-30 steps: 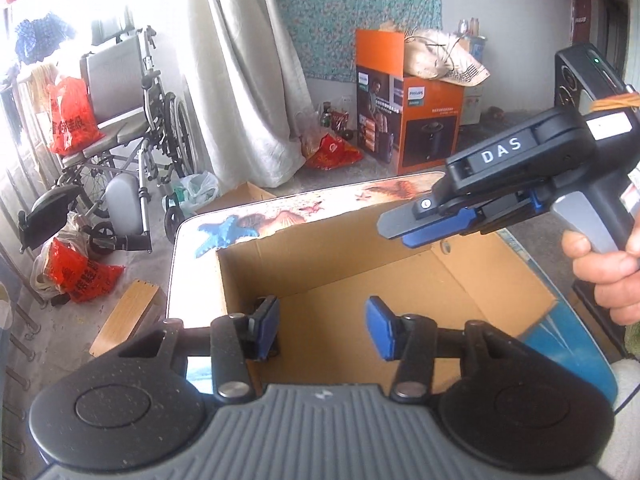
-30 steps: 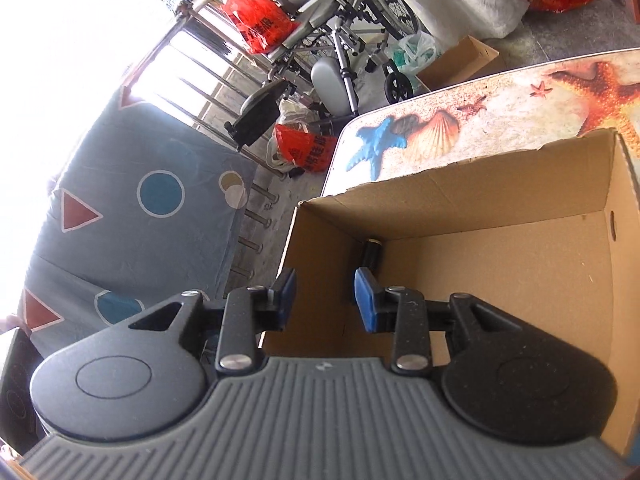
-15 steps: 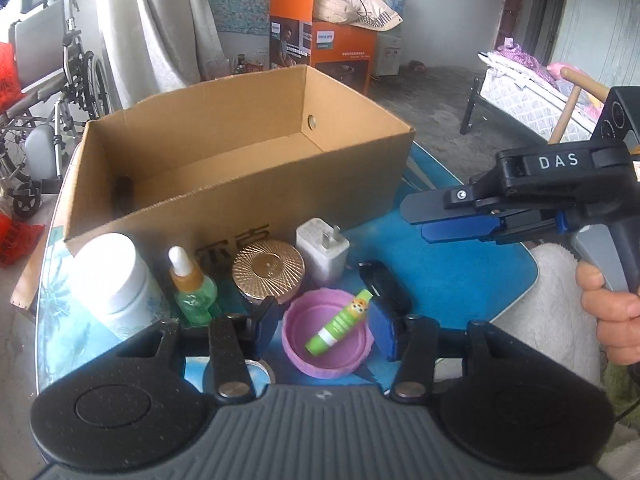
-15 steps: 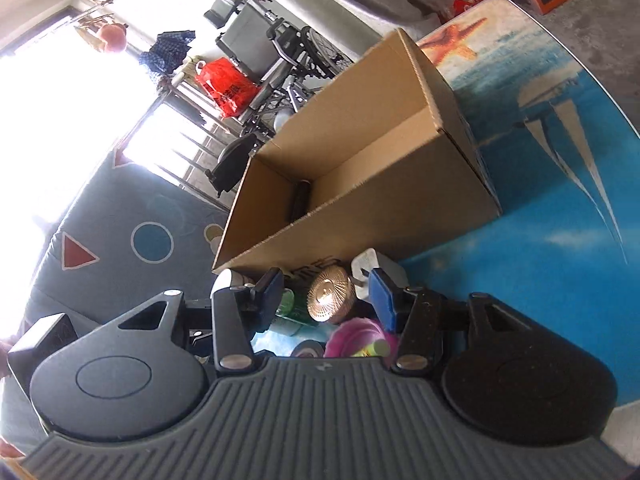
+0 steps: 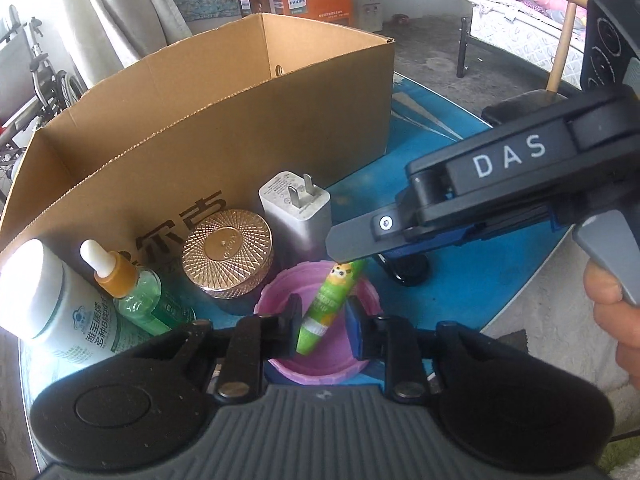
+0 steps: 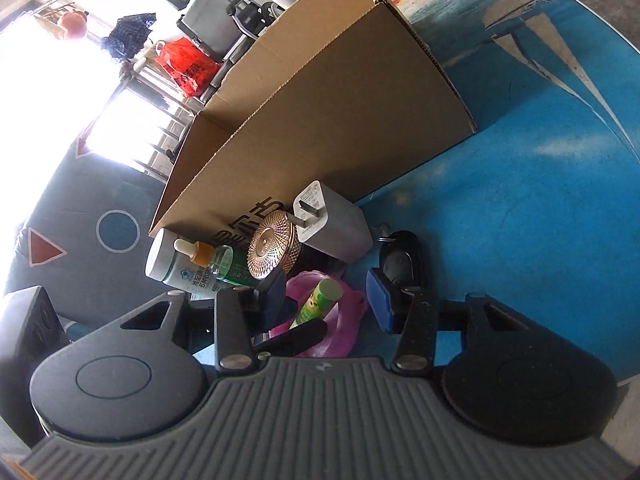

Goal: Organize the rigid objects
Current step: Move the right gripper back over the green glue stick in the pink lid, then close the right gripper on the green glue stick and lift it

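Note:
A green tube (image 5: 320,312) lies tilted in a pink bowl (image 5: 320,366) on the blue table (image 5: 440,140). My left gripper (image 5: 324,324) is closing on the tube, with a pad against each side. My right gripper (image 5: 344,248) hovers just above the tube's far end. In its own view, my right gripper (image 6: 328,300) has its jaws closing slightly and straddling the pink bowl (image 6: 344,320) and green tube (image 6: 320,296) without touching them. Behind stands an open cardboard box (image 5: 240,120).
In front of the box stand a white bottle (image 5: 48,300), a green dropper bottle (image 5: 132,292), a gold-lidded jar (image 5: 228,248) and a white charger plug (image 5: 296,212). A black key fob (image 6: 400,260) lies right of the bowl. A hand (image 5: 612,320) holds the right gripper.
Both grippers came down from over the box to the items in front of it. The left jaws narrowed around the green tube; the right gripper moved in above the bowl.

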Demonstrator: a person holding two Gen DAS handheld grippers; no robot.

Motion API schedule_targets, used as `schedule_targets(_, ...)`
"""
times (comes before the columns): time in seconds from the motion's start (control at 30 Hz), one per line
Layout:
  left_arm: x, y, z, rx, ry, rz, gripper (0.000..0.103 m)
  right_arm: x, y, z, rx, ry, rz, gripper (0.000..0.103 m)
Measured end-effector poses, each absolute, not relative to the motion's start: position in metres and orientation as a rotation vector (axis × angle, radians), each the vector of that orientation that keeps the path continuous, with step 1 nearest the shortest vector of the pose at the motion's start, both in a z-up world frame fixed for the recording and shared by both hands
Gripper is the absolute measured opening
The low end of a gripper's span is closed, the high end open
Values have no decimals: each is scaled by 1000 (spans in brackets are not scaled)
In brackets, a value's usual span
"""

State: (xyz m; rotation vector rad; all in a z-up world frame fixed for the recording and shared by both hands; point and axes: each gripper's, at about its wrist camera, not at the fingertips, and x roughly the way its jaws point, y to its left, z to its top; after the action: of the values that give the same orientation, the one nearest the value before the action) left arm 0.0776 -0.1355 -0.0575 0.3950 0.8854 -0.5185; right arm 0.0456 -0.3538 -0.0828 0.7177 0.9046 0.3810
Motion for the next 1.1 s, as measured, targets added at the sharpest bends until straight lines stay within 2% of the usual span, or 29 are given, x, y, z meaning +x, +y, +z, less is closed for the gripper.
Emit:
schedule_targets(0.13,85,-136,-62,393,910,-521,22,51,-349,-88,706,919,381,37)
schedule_targets(0.27,91,-142,-66,398,908,-534,18,58,-347,-93,717,916,386,36)
schedule_targets(0.7,80,-157,-70,476,825,-528,16,70,-334,-96,695,895,419,32)
schedule_targets(0.9,64,-156,-70,525,769,-529,16,69,-333,-95,690,873,418,20)
schedule_targets(1.1,49,-156,-53,518,708,-530,16,53,-331,-72,622,798,416,19)
